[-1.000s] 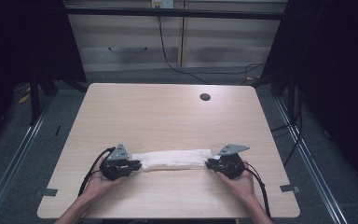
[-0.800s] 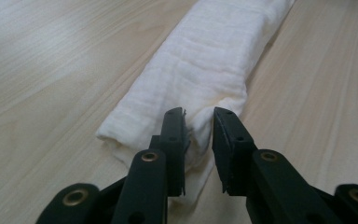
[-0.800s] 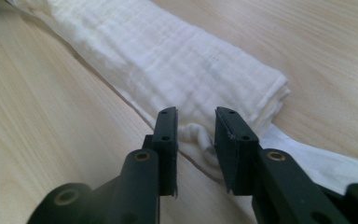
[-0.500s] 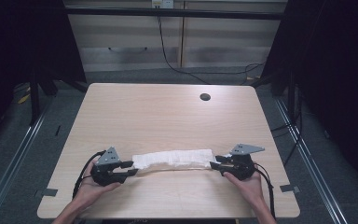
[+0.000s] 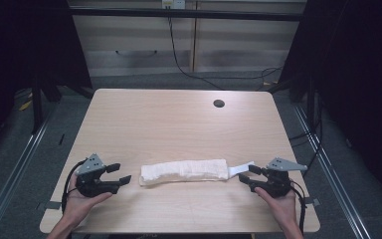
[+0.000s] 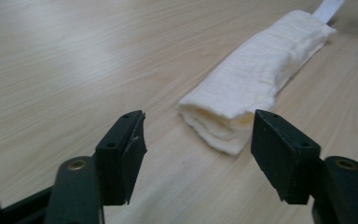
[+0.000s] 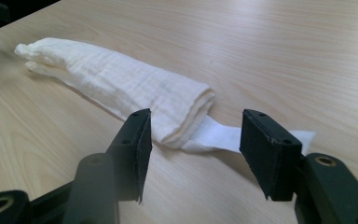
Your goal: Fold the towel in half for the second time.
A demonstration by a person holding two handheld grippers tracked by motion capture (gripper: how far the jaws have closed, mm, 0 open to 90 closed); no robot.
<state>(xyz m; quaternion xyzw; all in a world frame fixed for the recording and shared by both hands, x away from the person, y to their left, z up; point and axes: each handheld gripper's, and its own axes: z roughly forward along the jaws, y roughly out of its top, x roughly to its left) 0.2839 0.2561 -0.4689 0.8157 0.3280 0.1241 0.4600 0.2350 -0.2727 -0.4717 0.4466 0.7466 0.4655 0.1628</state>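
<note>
Near the table's (image 5: 179, 124) front edge, the left gripper (image 5: 122, 175), jaws just spread wide and released, sits clear of the folded white cloth (image 5: 184, 171) lying lengthwise between both tools; the right gripper (image 5: 246, 174), likewise freshly opened, holds nothing

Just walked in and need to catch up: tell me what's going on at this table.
A person holds a gripper in each hand at a wooden table. A folded white cloth lies lengthwise between them, a thin label tab sticking out of its right end. The left gripper and right gripper have just been opening; both now stand open, clear of the cloth's ends, with nothing between their jaws. The cloth rests free on the table.
</note>
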